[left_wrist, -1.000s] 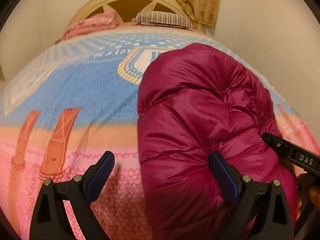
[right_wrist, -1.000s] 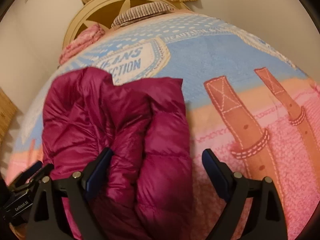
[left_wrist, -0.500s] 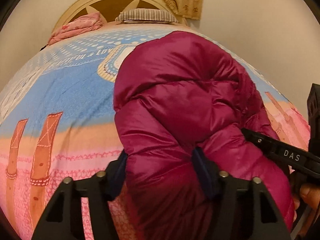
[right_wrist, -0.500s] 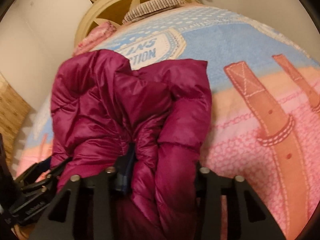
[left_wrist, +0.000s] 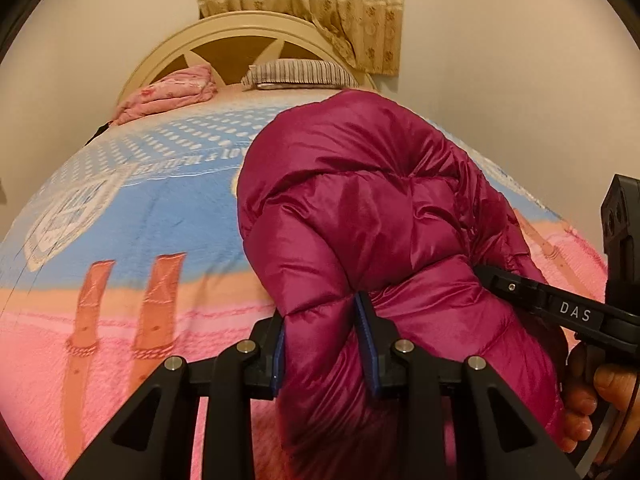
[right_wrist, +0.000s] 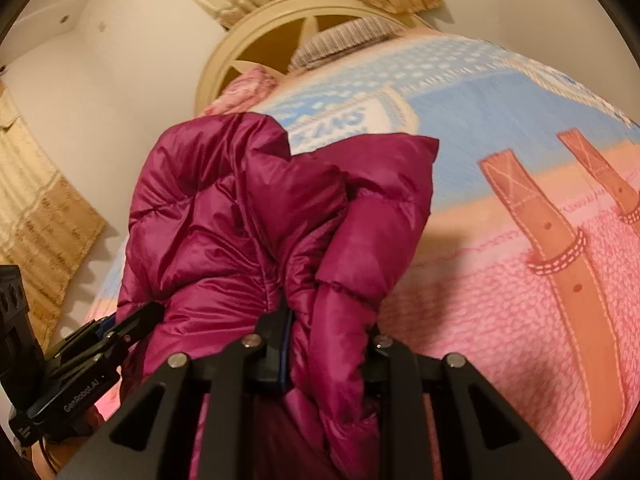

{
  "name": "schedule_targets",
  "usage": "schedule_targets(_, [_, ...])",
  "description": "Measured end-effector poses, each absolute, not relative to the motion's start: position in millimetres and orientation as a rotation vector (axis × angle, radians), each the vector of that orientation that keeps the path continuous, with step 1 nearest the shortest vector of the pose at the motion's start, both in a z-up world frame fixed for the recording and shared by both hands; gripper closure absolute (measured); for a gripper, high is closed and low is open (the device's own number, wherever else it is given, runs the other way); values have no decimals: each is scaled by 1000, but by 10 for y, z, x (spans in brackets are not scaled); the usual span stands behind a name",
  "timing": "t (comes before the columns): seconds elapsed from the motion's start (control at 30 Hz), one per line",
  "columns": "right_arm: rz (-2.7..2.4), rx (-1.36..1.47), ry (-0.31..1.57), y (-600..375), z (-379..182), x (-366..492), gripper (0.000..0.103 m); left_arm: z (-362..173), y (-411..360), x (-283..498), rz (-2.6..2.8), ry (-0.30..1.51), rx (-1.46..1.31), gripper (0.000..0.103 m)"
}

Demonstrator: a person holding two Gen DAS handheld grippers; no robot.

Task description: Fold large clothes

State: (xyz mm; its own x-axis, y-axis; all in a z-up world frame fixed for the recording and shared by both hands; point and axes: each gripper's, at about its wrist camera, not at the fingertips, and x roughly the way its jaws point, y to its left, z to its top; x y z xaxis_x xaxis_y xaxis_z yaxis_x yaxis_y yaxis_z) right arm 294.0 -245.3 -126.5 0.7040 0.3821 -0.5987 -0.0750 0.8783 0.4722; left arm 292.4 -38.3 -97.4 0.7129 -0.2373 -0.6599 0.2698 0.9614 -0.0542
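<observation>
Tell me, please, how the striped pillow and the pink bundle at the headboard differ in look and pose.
The striped pillow is grey with thin stripes; the pink bundle is pink with a faint print. The pillow lies flat and smooth; the bundle is crumpled and heaped. Both sit at the head of the bed, against the headboard.

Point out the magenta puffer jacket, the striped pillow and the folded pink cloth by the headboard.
magenta puffer jacket (left_wrist: 360, 208): left wrist view, upper quilted panel.
striped pillow (left_wrist: 300, 74): left wrist view, top face.
folded pink cloth (left_wrist: 172, 94): left wrist view, its middle.

Warm, dim indoor light, with soft sheen on the jacket (left_wrist: 360, 208). Fisheye bending and dark corners frame both views. The right wrist view is motion-blurred beyond the tongs.
</observation>
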Motion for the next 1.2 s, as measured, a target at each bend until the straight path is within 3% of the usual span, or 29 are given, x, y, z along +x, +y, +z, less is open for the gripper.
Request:
schedule_targets(0.5, [471, 380, 734, -1441, -949, 2852, 80, -611, 622, 2411, -118, 642, -1, 71])
schedule_targets(1.2, [671, 230, 795, -10, -961, 2971, 80, -623, 1855, 2037, 62, 612, -111, 71])
